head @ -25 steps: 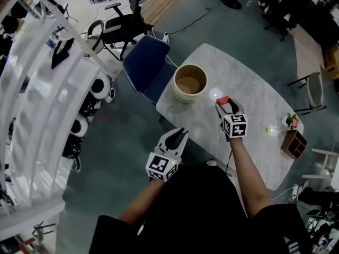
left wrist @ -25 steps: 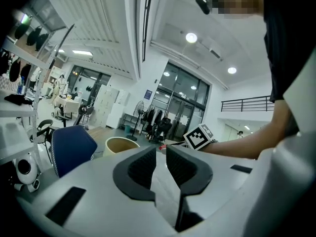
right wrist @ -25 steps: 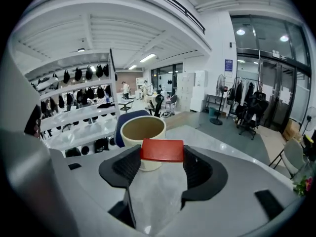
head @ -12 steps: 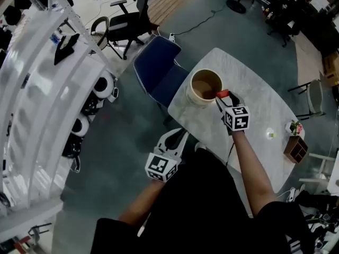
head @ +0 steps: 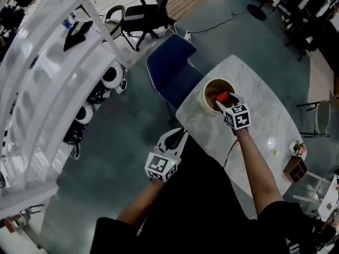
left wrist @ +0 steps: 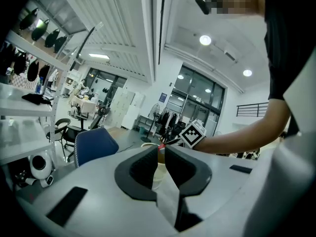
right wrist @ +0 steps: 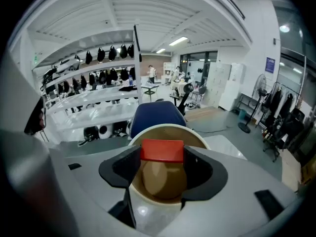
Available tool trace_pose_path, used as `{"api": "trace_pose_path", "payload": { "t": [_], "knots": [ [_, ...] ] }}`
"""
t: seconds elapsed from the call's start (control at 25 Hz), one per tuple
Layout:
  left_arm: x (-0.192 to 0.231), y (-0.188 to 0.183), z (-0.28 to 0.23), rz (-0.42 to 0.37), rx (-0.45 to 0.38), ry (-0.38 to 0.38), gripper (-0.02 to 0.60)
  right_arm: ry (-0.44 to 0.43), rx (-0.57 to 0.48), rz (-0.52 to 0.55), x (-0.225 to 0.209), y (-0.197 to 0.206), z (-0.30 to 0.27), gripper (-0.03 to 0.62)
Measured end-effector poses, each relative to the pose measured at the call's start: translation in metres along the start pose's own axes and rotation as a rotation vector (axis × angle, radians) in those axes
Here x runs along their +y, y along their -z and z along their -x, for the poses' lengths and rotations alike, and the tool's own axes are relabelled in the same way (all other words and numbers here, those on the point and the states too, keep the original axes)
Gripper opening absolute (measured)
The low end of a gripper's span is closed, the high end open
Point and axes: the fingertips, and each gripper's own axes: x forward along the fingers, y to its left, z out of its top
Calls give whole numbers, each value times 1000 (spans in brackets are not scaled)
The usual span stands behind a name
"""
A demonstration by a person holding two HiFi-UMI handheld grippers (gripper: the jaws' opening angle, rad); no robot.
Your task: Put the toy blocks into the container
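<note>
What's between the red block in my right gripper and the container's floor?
Nothing but air: the right gripper view shows the red block over the container's open mouth, its visible floor bare.

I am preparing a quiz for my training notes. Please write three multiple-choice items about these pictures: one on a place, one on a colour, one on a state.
1. Where is the red block?
A) over the mouth of the container
B) on the floor
C) on a shelf

2. What colour is the chair beside the table?
A) green
B) blue
C) yellow

3. In what state is the right claw?
A) wide open and empty
B) shut on the red block
C) shut on a cable

Answers:
1 A: the right gripper view shows the block above the container's open rim.
2 B: the head view shows a blue seat.
3 B: the jaws press on both ends of the block.
</note>
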Motion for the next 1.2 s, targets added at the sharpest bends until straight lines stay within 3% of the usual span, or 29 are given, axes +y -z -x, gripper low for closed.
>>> {"api": "trace_pose_path", "payload": {
  "t": [0.48, 0.68, 0.88, 1.2],
  "knots": [
    [11, 7, -47, 72, 35, -9, 43, -122, 251, 139, 2, 26, -50, 258],
    [20, 17, -55, 88, 61, -10, 43, -160, 371, 267, 5, 38, -63, 258],
    [25, 20, -58, 94, 63, -24, 43, -213, 394, 223, 11, 38, -69, 259],
    [36, 17, -51, 105, 41, -48, 43, -227, 373, 180, 15, 33, -79, 259]
  ]
}}
